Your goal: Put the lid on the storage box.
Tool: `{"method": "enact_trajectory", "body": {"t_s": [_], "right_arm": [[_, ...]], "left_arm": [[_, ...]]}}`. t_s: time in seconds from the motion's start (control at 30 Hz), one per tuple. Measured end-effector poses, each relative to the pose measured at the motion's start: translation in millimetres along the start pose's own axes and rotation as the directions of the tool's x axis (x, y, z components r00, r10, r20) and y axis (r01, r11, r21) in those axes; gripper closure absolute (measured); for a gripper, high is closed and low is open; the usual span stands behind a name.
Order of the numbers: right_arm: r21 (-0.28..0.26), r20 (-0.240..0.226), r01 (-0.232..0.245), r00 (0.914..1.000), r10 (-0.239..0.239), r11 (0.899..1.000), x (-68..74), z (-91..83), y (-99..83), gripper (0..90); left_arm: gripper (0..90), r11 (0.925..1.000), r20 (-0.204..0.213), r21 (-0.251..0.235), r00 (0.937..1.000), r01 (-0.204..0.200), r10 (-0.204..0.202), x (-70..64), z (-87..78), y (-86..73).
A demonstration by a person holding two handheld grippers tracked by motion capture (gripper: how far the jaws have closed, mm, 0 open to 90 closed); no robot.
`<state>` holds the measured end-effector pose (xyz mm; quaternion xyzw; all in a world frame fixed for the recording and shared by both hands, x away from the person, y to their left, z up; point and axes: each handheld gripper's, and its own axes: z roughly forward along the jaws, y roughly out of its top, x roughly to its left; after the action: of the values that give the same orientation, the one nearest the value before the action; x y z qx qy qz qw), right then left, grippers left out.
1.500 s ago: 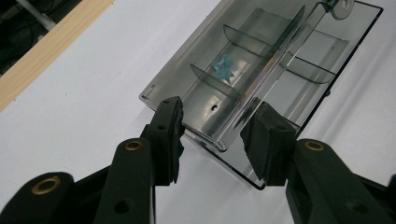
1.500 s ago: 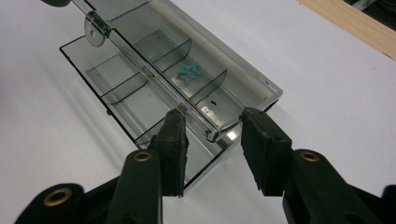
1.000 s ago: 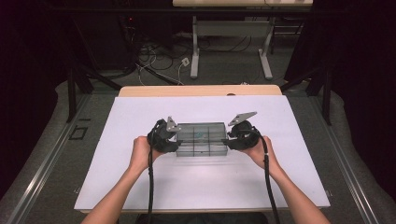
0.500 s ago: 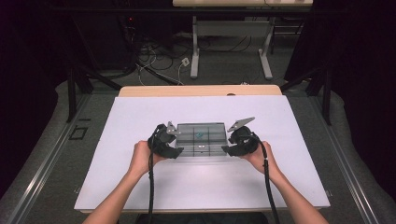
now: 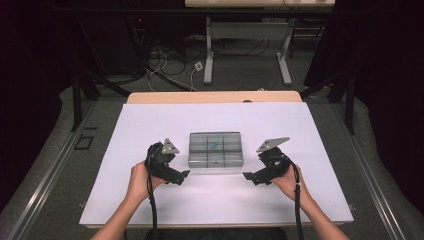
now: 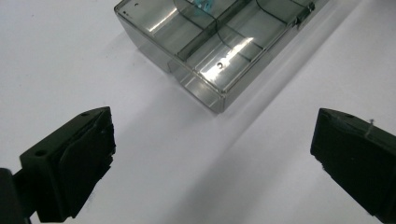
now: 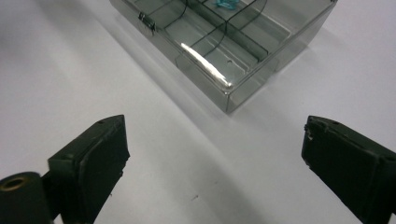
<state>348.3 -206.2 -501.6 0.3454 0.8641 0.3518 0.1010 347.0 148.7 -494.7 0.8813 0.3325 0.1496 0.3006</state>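
A clear plastic box (image 5: 216, 148) sits shut on the white table (image 5: 150, 120). The left gripper (image 5: 184, 175) and right gripper (image 5: 248, 176) flank its near corners, jaws apart, holding nothing.

A white table (image 5: 150, 210) carries a clear, smoky compartment box (image 5: 215, 149) lying flat near its middle (lid shut, a small blue item (image 5: 214, 145) inside), well apart from every edge.
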Motion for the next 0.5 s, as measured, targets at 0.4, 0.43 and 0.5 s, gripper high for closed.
{"method": "enact_trajectory", "body": {"t_s": [0.4,0.43,0.5], "right_arm": [[0.001,0.005,0.002,1.0,-0.002,1.0,3.0,-7.6,-20.6,4.1],[-0.002,0.002,0.001,1.0,-0.001,1.0,3.0,-8.4,-22.4,3.9],[-0.011,0.007,0.0,1.0,0.0,1.0,3.3,-10.1,-25.6,3.7]], "left_arm": [[0.0,0.9998,-0.014,0.022,0.9999,0.0,0.001,-4.7,-4.1,-22.7],[0.0,0.9997,-0.014,0.025,0.9999,0.001,-0.001,-5.1,-4.4,-24.4],[0.0,0.9996,-0.008,0.028,1.0,0.0,0.0,-5.8,-4.5,-28.1]]}}
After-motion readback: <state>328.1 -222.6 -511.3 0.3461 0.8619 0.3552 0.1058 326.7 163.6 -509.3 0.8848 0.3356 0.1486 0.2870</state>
